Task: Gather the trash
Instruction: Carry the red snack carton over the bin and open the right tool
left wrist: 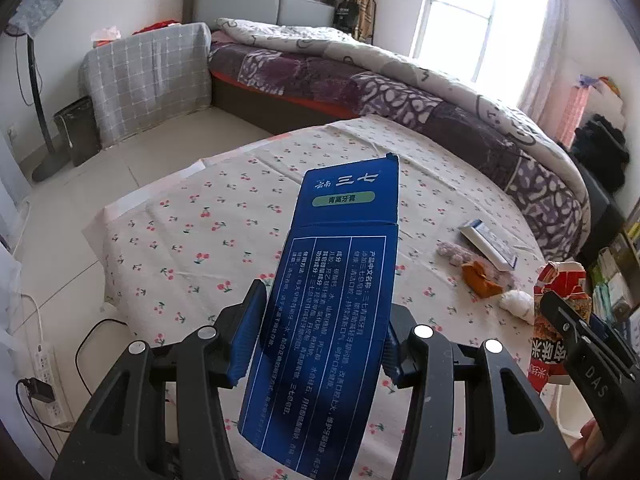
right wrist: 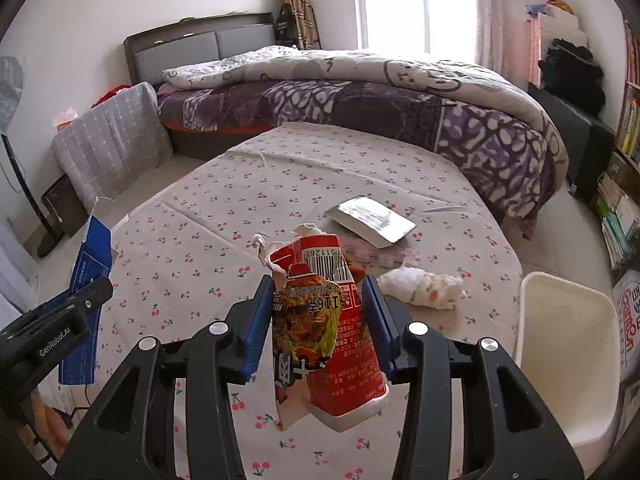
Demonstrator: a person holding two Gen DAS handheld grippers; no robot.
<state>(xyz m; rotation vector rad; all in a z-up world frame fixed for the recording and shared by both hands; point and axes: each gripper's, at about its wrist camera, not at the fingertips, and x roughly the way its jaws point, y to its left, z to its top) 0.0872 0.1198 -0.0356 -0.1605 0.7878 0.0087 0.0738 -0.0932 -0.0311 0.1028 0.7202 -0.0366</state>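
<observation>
Both loaded: left gripper [left wrist: 320,328] pinching blue toothpaste box [left wrist: 340,280], long axis toward 12 o'clock; right gripper [right wrist: 320,316] clamping red snack wrapper [right wrist: 332,332]. White bin [right wrist: 560,352] at 3 o'clock beside counter [right wrist: 200,240], nearer right.

The table [right wrist: 248,184] is covered with a cherry-print cloth [right wrist: 192,240]; lying directly on it are a flat white-edged box [right wrist: 370,222] toward the far right, a crumpled white wrapper [right wrist: 420,284] nearer, an orange scrap [left wrist: 480,278], and pale pinkish scraps [left wrist: 450,250] beside the box.
</observation>
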